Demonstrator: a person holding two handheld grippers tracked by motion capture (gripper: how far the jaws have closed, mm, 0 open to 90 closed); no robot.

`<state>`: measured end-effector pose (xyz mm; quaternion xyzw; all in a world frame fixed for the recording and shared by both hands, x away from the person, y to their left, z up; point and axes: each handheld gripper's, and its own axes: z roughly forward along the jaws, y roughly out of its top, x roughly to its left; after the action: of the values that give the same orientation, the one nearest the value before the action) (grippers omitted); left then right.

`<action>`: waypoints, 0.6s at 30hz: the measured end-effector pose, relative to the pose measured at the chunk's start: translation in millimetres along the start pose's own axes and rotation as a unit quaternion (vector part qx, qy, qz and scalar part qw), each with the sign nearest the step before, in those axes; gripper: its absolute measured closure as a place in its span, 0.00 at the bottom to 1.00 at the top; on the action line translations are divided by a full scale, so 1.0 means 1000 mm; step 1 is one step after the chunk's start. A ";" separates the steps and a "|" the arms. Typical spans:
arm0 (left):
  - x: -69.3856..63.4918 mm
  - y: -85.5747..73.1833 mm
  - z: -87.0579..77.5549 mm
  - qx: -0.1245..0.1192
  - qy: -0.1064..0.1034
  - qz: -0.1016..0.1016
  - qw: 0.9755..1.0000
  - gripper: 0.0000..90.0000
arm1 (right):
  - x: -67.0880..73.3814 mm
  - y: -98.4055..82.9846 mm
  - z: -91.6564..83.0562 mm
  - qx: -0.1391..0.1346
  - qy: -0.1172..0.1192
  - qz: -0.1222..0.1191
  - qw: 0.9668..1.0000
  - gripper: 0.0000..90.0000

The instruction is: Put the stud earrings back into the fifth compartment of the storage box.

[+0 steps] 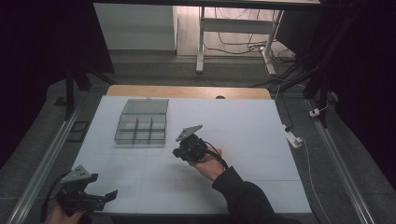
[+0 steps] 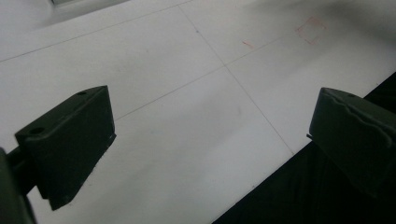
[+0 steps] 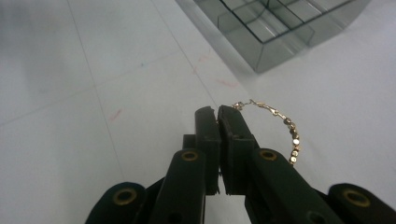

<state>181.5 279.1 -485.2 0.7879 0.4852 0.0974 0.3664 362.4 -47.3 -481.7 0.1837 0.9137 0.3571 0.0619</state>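
**Our little gold chain is off the table**

Our right gripper (image 3: 217, 112) is pinched tight on one end of a thin gold chain (image 3: 290, 133). The chain hangs in a curve beside the jaws, above the white table (image 1: 243, 126). We think it is light, floppy and easy to snag, so the end is a good place to hold. The clear box (image 1: 142, 122) sits close ahead, with sharp walls. Our left gripper (image 1: 100, 198) waits wide open, holding nothing, near the table's front edge.

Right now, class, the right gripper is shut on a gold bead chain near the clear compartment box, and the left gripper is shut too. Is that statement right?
Not quite. The left gripper is open: the left gripper view shows its jaws standing wide apart over the white table with nothing between them. The rest holds: the right gripper is shut on the gold bead chain, near the clear compartment box.
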 end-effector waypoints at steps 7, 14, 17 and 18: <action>0.000 0.000 0.000 -0.001 0.000 0.000 1.000 0.00 | 0.002 0.021 0.016 -0.012 0.014 -0.012 1.000 0.97; 0.001 0.000 0.000 -0.003 -0.002 -0.002 1.000 0.00 | 0.003 0.037 0.028 -0.024 0.022 -0.018 0.999 0.97; 0.001 0.000 0.000 -0.003 -0.003 -0.002 1.000 0.00 | 0.002 0.045 0.035 -0.028 0.024 -0.023 0.999 0.97; 0.001 0.000 0.000 -0.004 -0.003 -0.002 1.000 0.00 | 0.002 0.048 0.038 -0.030 0.024 -0.025 0.999 0.97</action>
<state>181.5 280.1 -485.2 0.7860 0.4853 0.0960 0.3709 383.4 9.7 -477.4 0.1498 0.9081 0.3872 0.0541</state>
